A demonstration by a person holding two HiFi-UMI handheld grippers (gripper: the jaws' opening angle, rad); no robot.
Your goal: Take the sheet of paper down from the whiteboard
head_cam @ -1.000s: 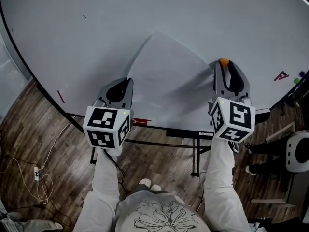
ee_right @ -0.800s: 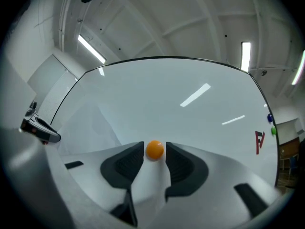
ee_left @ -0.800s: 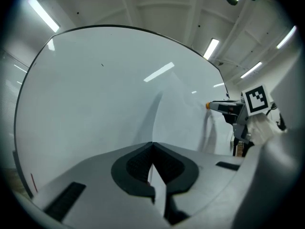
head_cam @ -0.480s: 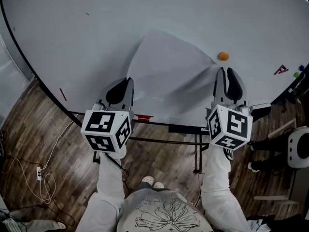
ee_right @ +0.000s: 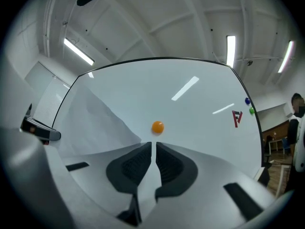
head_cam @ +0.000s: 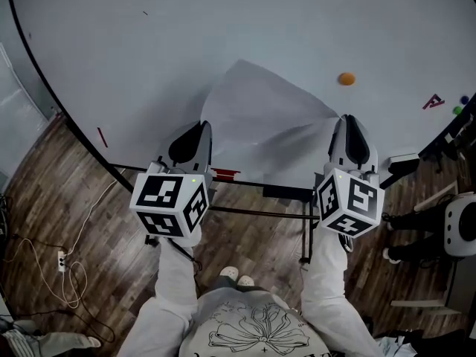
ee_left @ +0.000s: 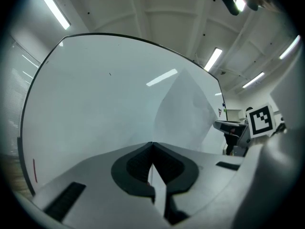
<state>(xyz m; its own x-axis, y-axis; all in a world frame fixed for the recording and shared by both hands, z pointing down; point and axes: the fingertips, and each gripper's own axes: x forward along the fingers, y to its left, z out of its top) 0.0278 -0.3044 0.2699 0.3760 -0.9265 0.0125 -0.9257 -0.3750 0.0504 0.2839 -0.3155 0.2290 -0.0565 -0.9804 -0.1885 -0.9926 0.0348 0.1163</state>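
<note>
**Head view, with both gripper views.** The thin white rectangular sheet of paper (head_cam: 260, 121) lies against the wide black-framed whiteboard (head_cam: 223, 28); its upper part bows off the surface and the grippers hold its two lower corners. The left gripper (head_cam: 201, 127) has its jaws pressed together on the lower left corner, a sliver of paper showing between the pads. The right gripper (head_cam: 349, 119) holds the lower right corner; its jaws are all but closed, and white paper apparently fills the narrow slit, though the hold looks shallow. The small round orange magnet (head_cam: 346, 79) sits on bare board just above the right gripper, clear of the sheet; no other fastener is visible, so the sheet is judged free to come away. Hazards: pulling the grippers apart could tear the paper between them; a shallow right-hand hold could let that corner slip; the unsupported top could fold over and crease as the sheet leaves the board.
</note>
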